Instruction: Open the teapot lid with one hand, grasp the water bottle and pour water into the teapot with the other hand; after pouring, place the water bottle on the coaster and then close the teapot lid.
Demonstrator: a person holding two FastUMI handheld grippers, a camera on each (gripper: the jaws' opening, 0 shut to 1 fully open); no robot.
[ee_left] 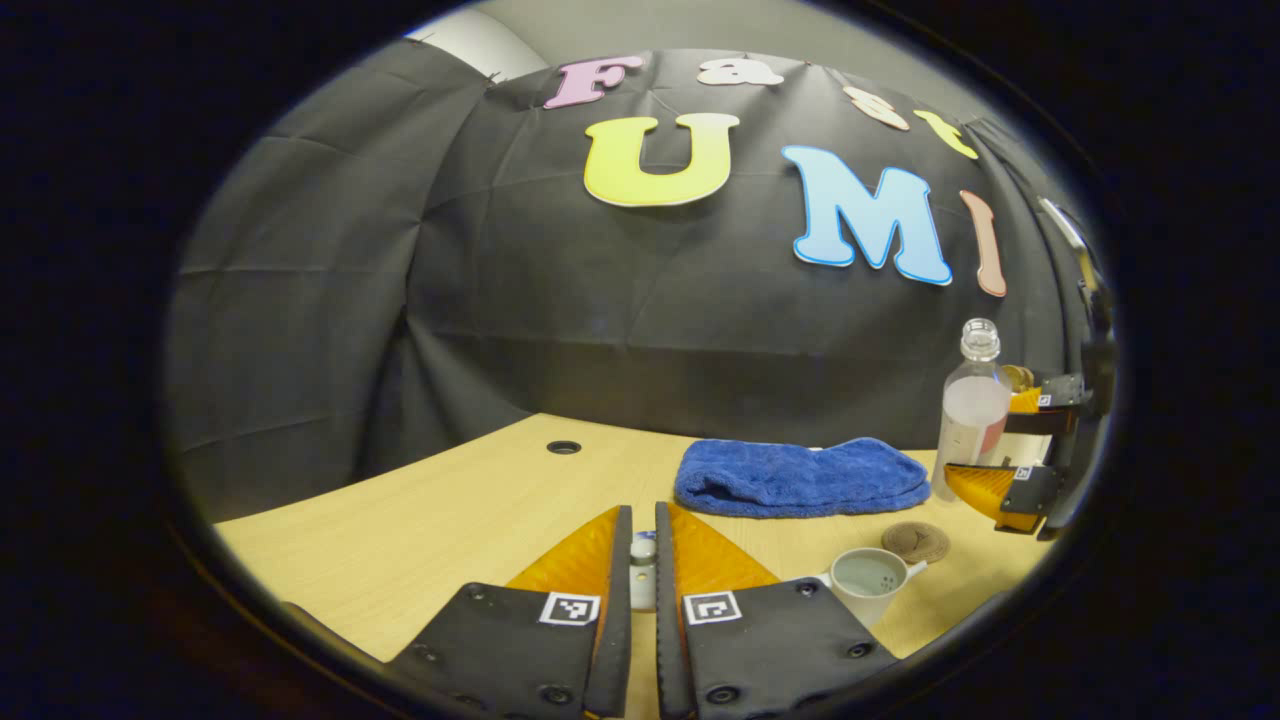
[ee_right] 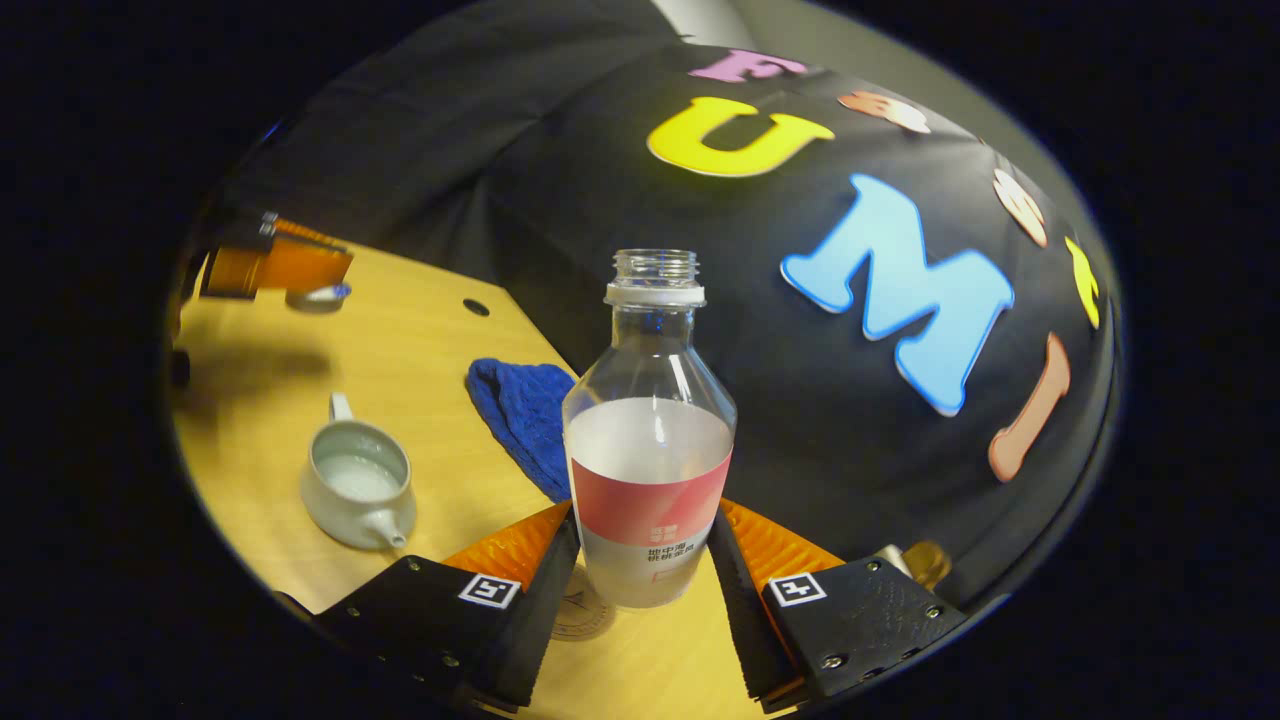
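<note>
My left gripper [ee_left: 642, 522] is shut on the small white teapot lid [ee_left: 643, 572], held up off the wooden table [ee_left: 420, 540]. The lidless white teapot [ee_left: 868, 580] stands to its lower right with water inside. A round brown coaster [ee_left: 915, 541] lies just behind the teapot. My right gripper [ee_right: 648, 515] is shut on a clear capless water bottle [ee_right: 650, 450], upright and partly full, with a red-and-white label. The coaster [ee_right: 583, 608] peeks out by the bottle's base. The teapot [ee_right: 358, 485] sits to the left, and the left gripper [ee_right: 275, 265] holds the lid [ee_right: 318, 295] farther back.
A folded blue towel [ee_left: 800, 478] lies across the back of the table, against the black cloth wall. A round cable hole [ee_left: 563, 447] is in the tabletop at the far left. The towel [ee_right: 525, 415] is also just behind the bottle.
</note>
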